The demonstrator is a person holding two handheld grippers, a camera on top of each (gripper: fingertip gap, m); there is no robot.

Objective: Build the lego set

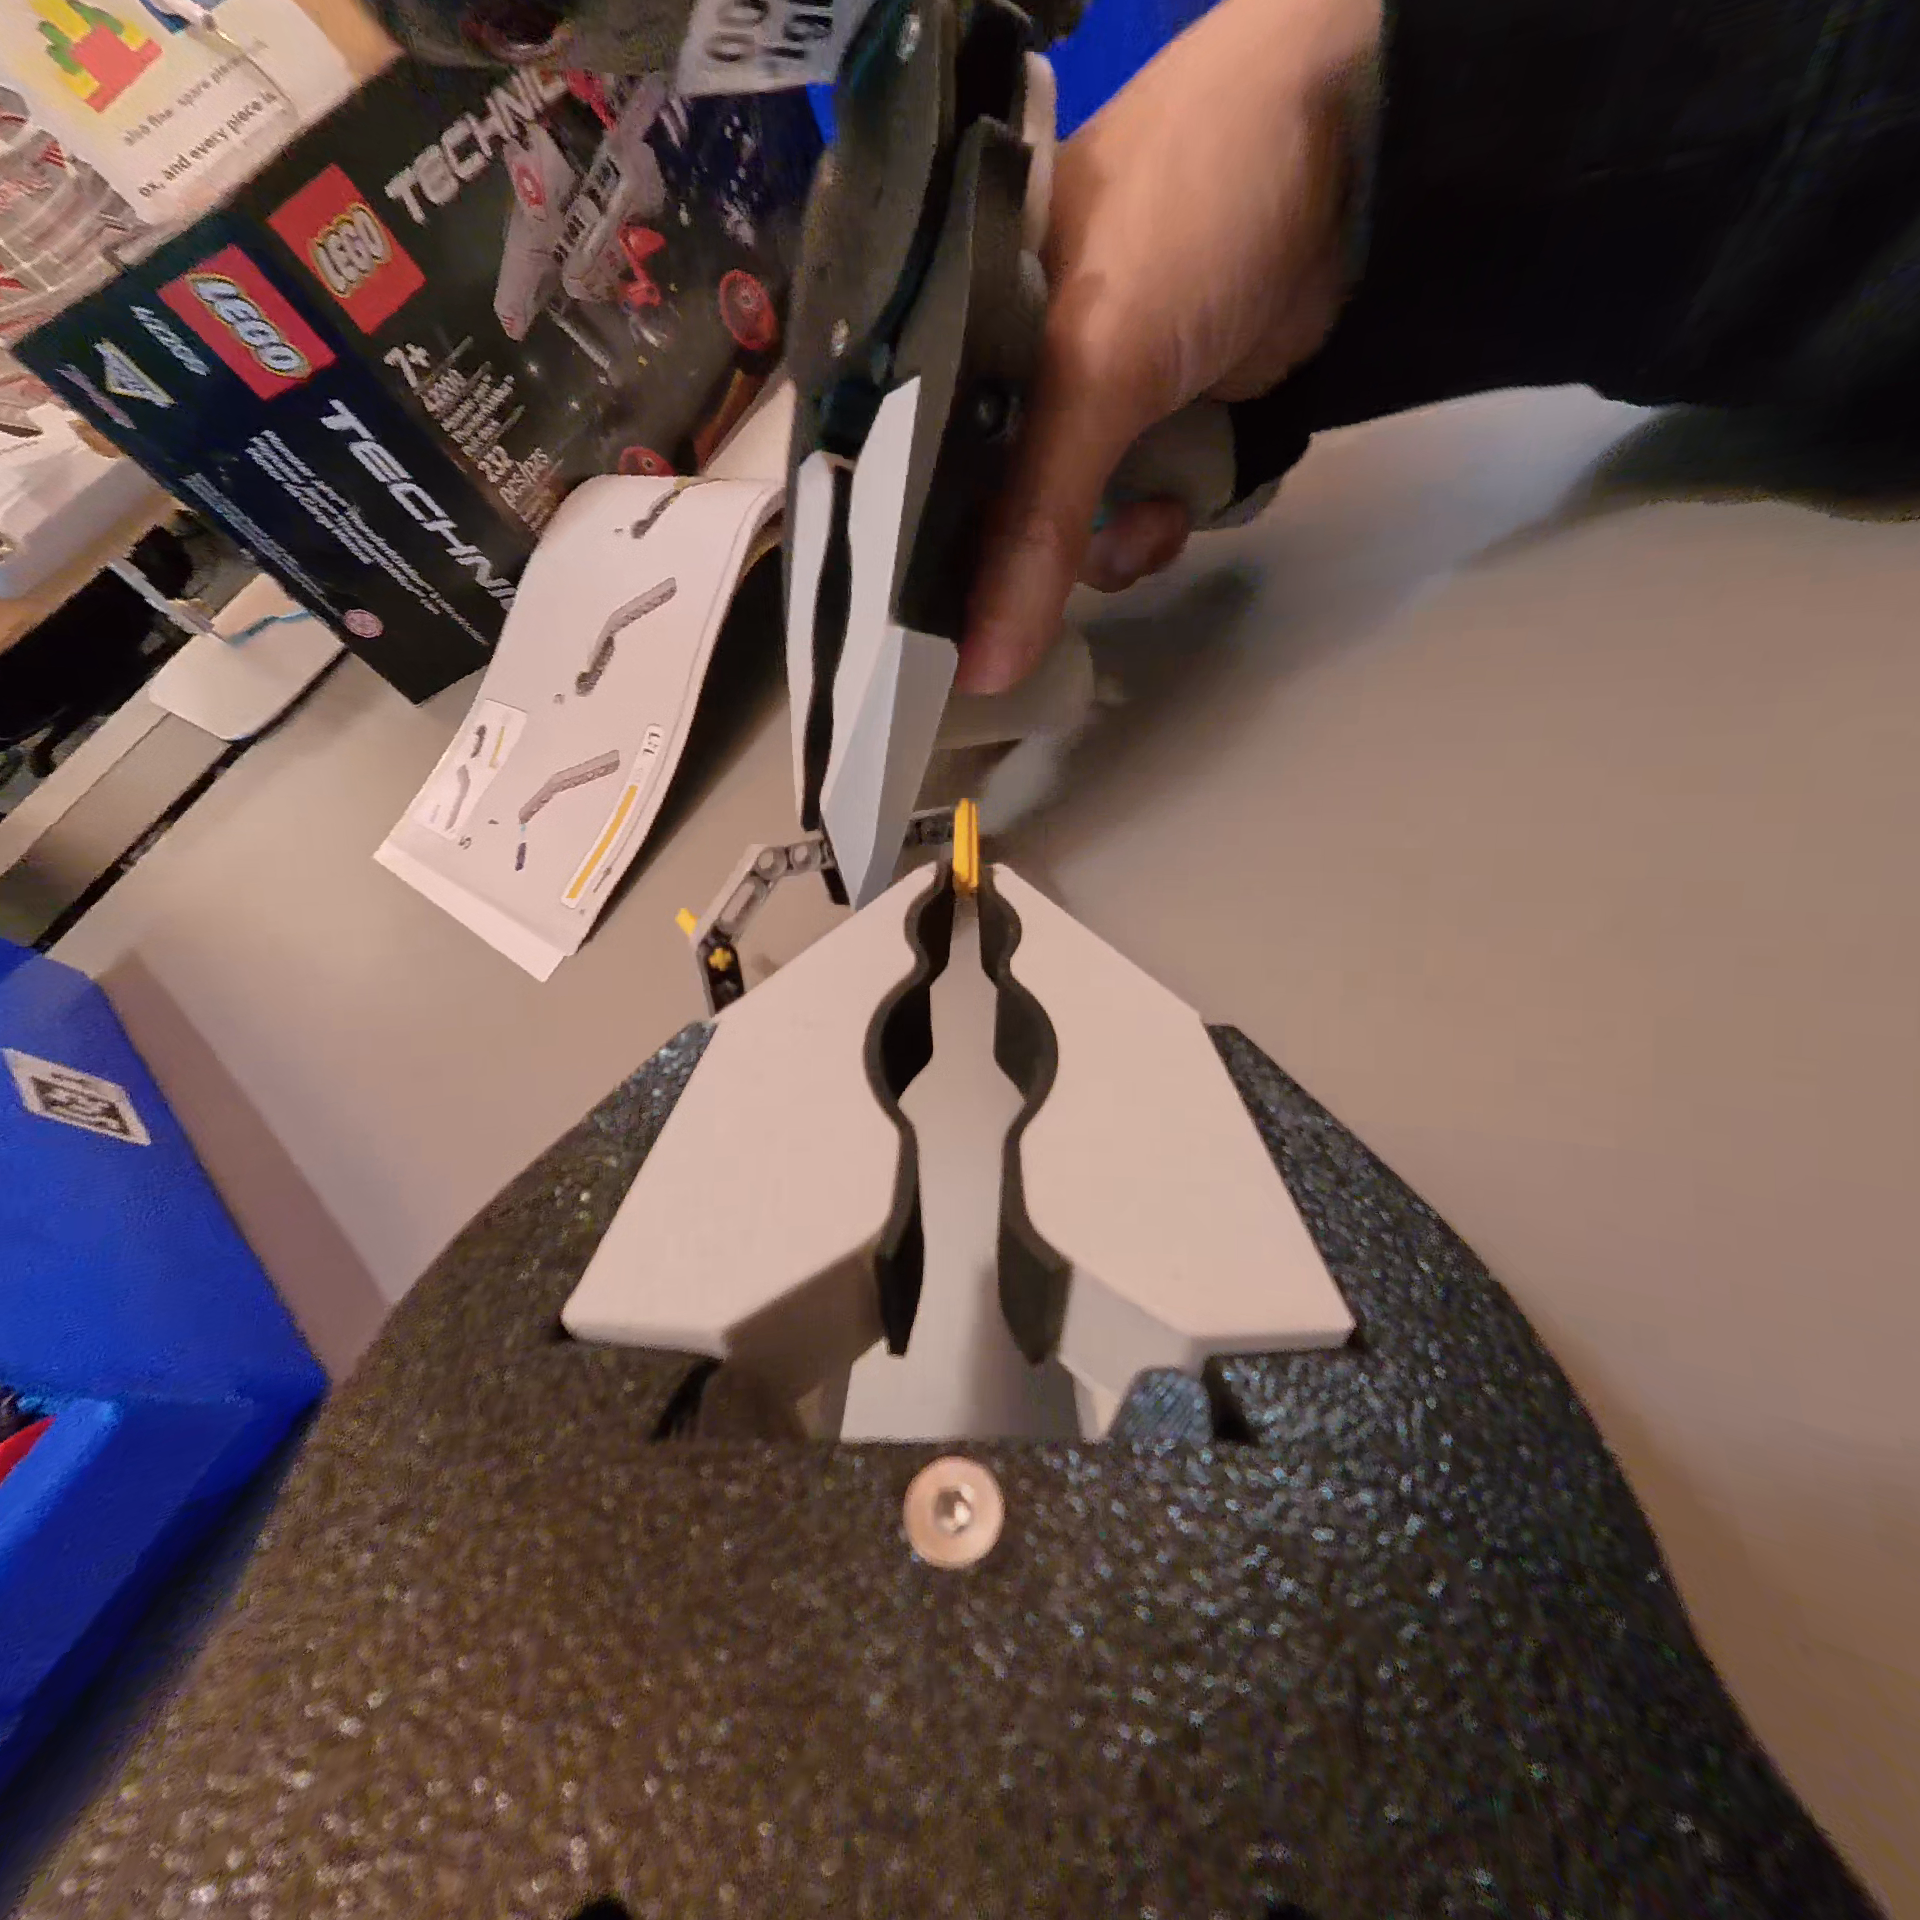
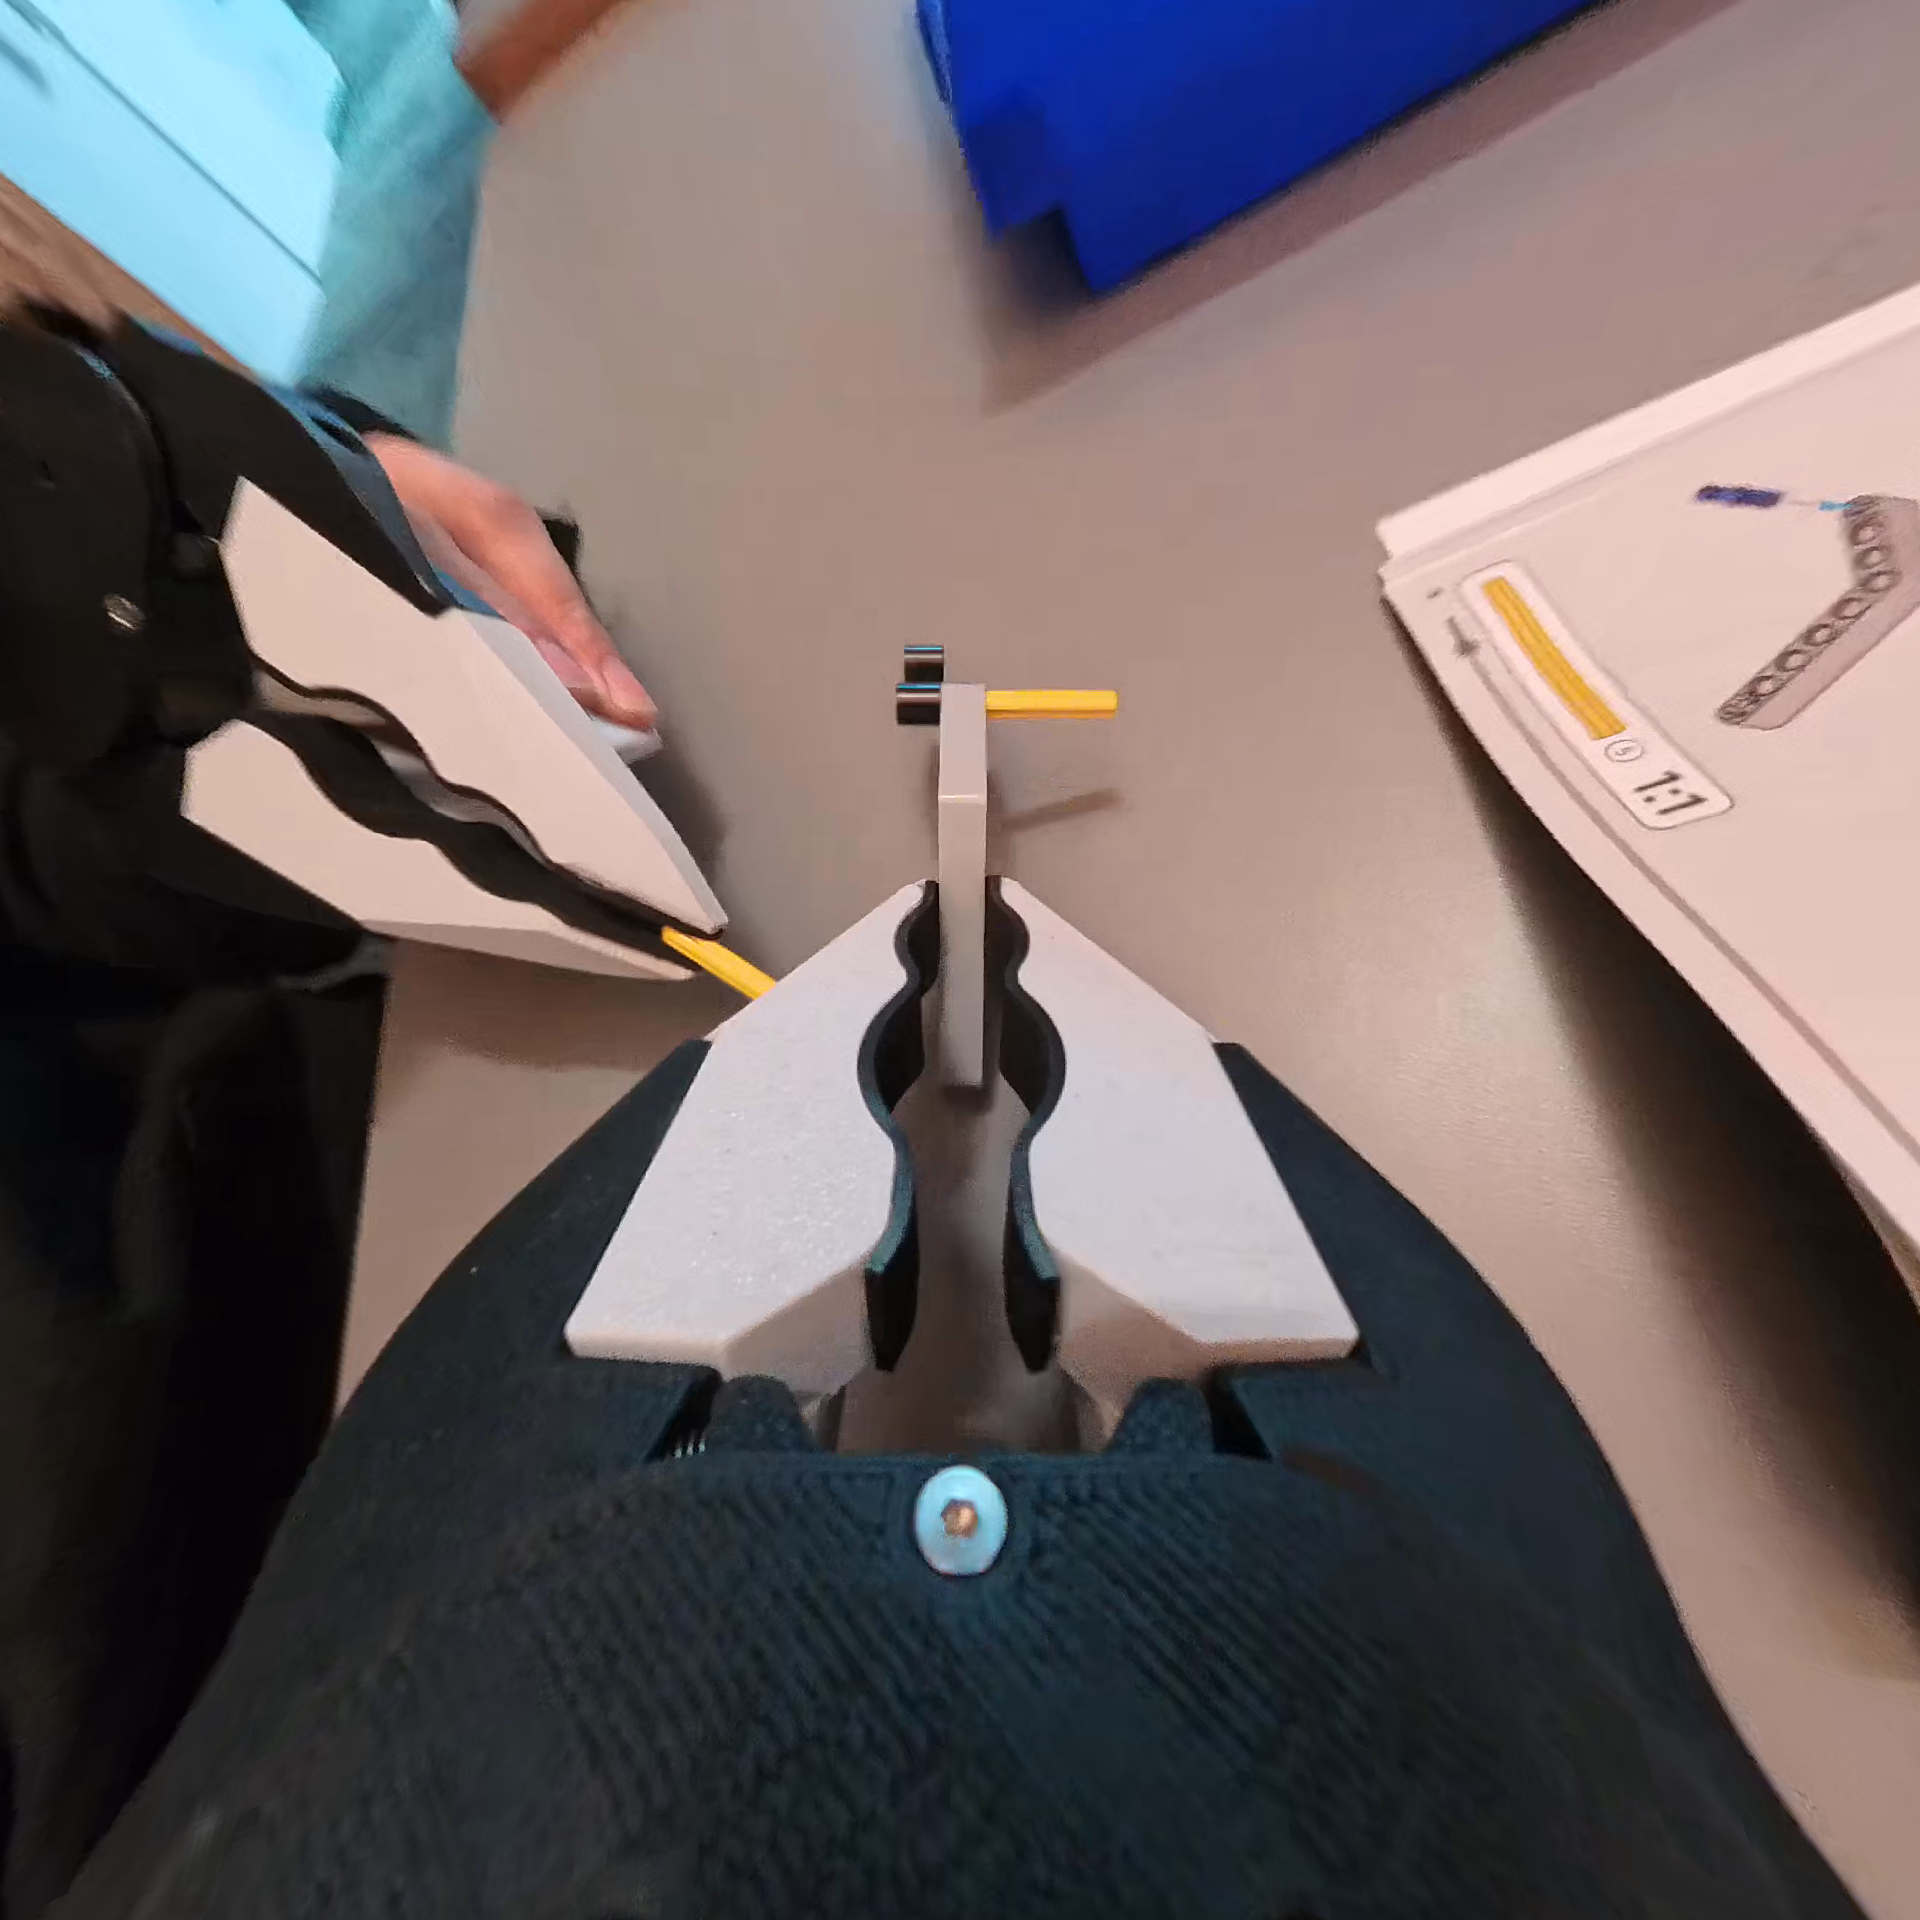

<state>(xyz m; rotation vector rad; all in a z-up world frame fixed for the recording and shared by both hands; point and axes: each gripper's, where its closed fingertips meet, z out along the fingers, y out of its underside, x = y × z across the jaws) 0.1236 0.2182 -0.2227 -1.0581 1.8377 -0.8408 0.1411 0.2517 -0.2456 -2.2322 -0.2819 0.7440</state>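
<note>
In the left wrist view my left gripper [image 1: 961,885] is shut on a short yellow axle [image 1: 965,842] that sticks out past its tips. My right gripper [image 1: 847,878] comes down from above, in a person's hand, and is shut on a grey bent beam [image 1: 753,888]. In the right wrist view my right gripper [image 2: 961,883] holds that beam [image 2: 961,821] edge-on and upright above the table. Black pins [image 2: 920,681] and a second yellow axle [image 2: 1049,703] stick out of its far end. My left gripper [image 2: 698,948] is at the left with its yellow axle [image 2: 727,966] pointing toward the right gripper.
A dark Lego box [image 1: 364,343] stands at the back left. An open instruction booklet [image 1: 582,707] lies beside it and shows in the right wrist view [image 2: 1662,748]. A blue bin [image 1: 114,1299] stands at the left, also seen in the right wrist view [image 2: 1195,125]. The table [image 1: 1455,935] is grey. The grippers' ends are close to 4 centimetres from one another.
</note>
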